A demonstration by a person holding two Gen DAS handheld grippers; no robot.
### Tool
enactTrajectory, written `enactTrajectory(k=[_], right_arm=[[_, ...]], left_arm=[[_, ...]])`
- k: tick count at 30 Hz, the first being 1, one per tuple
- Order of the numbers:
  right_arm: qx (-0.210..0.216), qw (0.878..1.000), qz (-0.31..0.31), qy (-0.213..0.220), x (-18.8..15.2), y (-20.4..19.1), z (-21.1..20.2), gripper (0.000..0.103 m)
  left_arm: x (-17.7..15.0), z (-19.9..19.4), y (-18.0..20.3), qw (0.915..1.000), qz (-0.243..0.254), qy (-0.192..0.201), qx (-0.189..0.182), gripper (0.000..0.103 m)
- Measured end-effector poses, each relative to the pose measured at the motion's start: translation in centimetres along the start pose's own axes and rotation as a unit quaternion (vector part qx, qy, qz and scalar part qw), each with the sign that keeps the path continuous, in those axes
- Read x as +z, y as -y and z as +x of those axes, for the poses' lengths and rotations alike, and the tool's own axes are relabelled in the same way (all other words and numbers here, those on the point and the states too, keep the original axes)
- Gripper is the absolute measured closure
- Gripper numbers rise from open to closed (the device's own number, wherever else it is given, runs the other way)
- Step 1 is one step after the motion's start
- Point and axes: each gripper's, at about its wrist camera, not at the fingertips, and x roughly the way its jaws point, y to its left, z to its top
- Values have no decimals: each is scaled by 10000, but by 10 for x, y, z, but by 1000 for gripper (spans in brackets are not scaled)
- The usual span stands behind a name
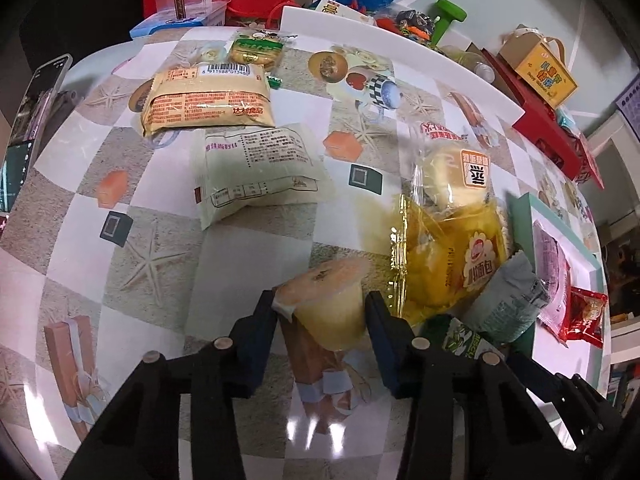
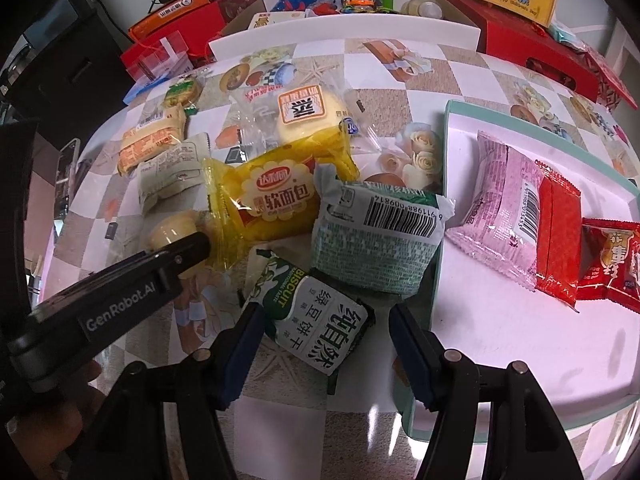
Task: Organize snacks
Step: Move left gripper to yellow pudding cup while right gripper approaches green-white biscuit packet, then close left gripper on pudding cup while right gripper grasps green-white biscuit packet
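A pale yellow jelly cup lies tilted on the patterned tablecloth, and my left gripper is shut on it, a pad against each side. The right wrist view shows that cup beside one of the left fingers. My right gripper stands open around a green-and-white biscuit packet. The packet lies close to the left pad, with a narrow gap at the right pad. Next to it are a yellow bread packet and a green packet with a barcode.
A teal-rimmed white tray at the right holds a pink packet and two red packets. Cream and tan packets lie farther back. A phone stands at the left. Red boxes line the back.
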Motion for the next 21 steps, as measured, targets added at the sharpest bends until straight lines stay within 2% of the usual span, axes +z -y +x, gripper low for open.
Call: enactTrajectory(k=[10,21], right_arm=[[-4,10000,-91,-9,-1,-4,2,35],[120,9994,-316,-59,-5,-16,4,35]], left_arm=[[-6,-10,-29,9997,-247,25,50,57],[-10,-14,-43,9992,-378,39,89,57]])
